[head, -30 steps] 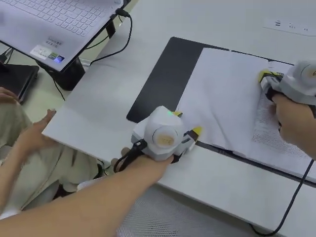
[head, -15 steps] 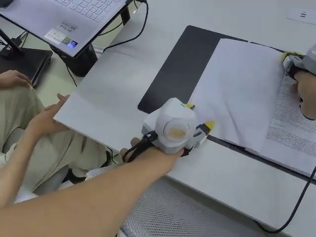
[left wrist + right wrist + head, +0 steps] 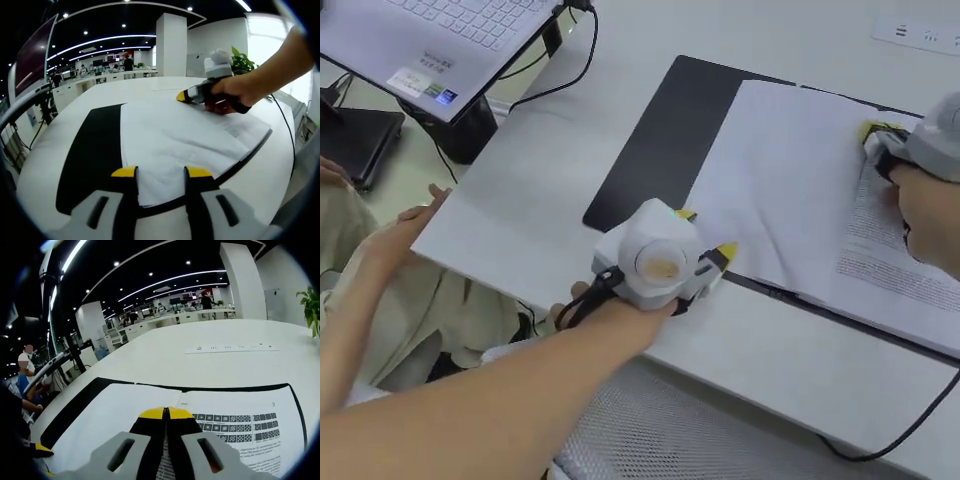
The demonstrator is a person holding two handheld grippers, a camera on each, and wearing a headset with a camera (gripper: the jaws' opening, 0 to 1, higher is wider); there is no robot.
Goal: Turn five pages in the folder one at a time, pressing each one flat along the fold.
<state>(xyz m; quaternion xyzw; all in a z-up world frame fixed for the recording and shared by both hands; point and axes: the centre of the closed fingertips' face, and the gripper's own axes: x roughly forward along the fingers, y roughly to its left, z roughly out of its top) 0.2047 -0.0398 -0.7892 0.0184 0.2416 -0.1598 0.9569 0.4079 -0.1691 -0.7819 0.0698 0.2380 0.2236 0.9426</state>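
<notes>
Pressing a turned page flat.
The folder (image 3: 650, 150) lay by the worktop's (image 3: 550, 170) front edge; the right gripper (image 3: 165, 413), jaws together, pressed its fold; the left gripper (image 3: 161, 172), jaws spread, straddled the page (image 3: 170, 135) edge. Next, probably: slide along the fold.

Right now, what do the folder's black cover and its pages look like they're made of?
The folder cover looks like matte black plastic or coated card: it is flat and dark with hardly any glare, so I can't say which. The pages look like plain white matte paper. They curve softly rather than lying stiff, and the right-hand one carries printed text.
</notes>
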